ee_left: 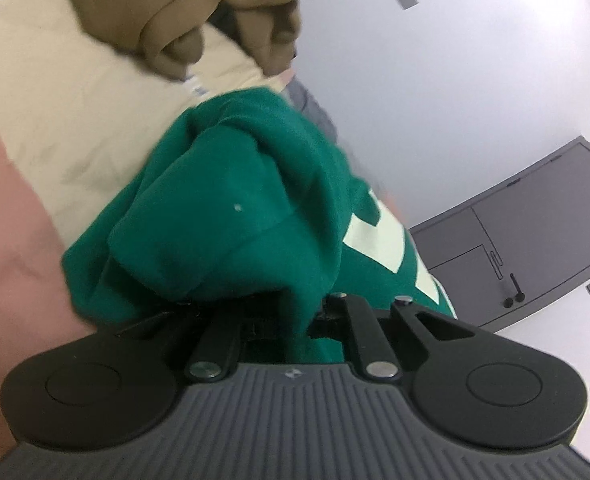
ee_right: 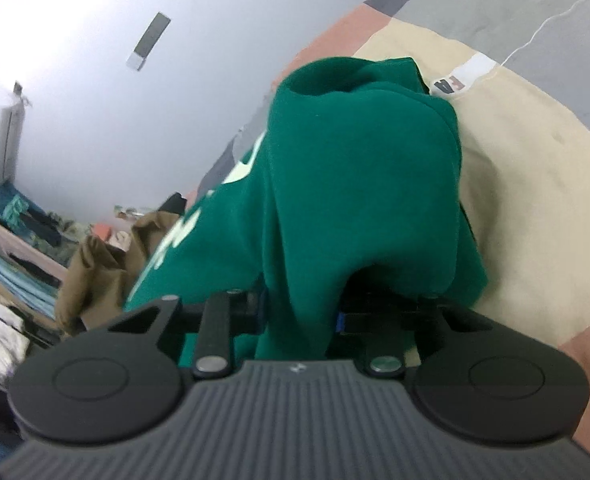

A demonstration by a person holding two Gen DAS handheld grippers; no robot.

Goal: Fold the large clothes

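The green sweatshirt [ee_left: 231, 208] bunches directly ahead of both sets of jaws, a fold of it pinched in the left gripper [ee_left: 295, 320] and another in the right gripper [ee_right: 299, 320], both narrowed onto cloth. The 2 grips should lift together (evenly, so the cloth hangs flat) clear of the cream bedcover [ee_right: 515, 184] before spreading it to fold.

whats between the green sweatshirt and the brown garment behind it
In the left wrist view, a stretch of cream bedding lies between the green sweatshirt and the brown garment.
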